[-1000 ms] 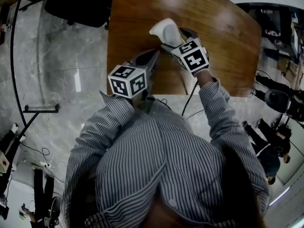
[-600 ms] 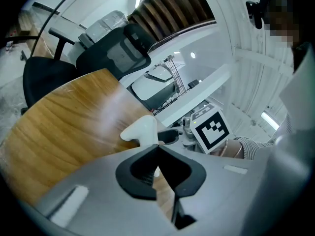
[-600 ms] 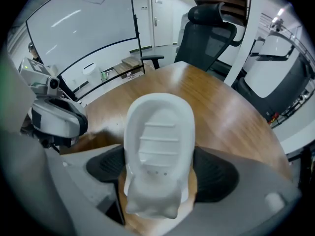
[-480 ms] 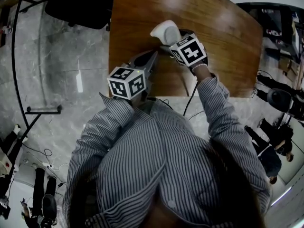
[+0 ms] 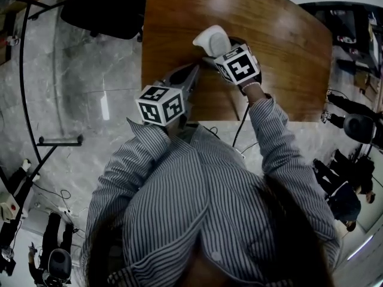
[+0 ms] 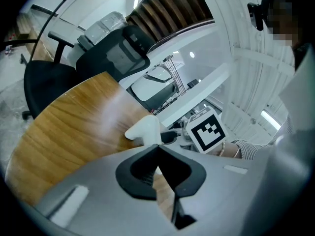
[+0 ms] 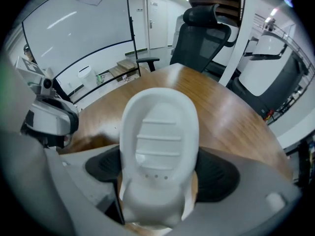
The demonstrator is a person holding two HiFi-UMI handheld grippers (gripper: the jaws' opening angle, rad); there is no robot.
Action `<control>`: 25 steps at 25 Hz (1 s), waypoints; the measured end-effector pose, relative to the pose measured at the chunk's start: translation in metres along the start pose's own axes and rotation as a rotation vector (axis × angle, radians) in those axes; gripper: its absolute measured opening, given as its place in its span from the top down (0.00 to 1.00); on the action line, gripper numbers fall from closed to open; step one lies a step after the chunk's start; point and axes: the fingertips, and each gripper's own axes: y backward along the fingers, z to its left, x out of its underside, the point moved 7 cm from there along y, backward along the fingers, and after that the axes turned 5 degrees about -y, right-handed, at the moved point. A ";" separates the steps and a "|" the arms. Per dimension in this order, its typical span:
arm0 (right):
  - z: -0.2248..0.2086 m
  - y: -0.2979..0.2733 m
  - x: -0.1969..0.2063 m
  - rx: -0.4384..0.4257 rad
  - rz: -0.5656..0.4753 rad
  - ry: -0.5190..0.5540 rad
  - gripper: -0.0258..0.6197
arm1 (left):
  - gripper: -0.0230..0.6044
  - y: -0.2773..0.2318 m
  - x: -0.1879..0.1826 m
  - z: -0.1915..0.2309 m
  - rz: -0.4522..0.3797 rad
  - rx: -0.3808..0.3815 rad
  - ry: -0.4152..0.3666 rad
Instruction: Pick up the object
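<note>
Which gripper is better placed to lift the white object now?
Right, most likely. The right gripper has its jaws shut on the white object; the left gripper has its jaws together on nothing, nearer the table edge.

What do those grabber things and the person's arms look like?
Each gripper is grey with black pads and a white cube covered in black square markers: the left gripper and the right gripper. A black cable trails from the right one. The sleeves are striped grey-and-white.
</note>
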 end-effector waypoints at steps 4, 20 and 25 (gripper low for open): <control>-0.002 0.025 -0.011 -0.022 -0.127 -0.117 0.28 | 0.96 0.004 -0.012 -0.001 -0.016 0.001 -0.020; 0.023 0.158 -0.013 -0.197 -0.823 -0.535 0.28 | 0.96 0.031 -0.071 -0.045 -0.068 0.071 -0.189; 0.037 0.173 0.005 -0.222 -0.893 -0.579 0.28 | 0.96 0.034 -0.074 -0.065 -0.070 0.097 -0.230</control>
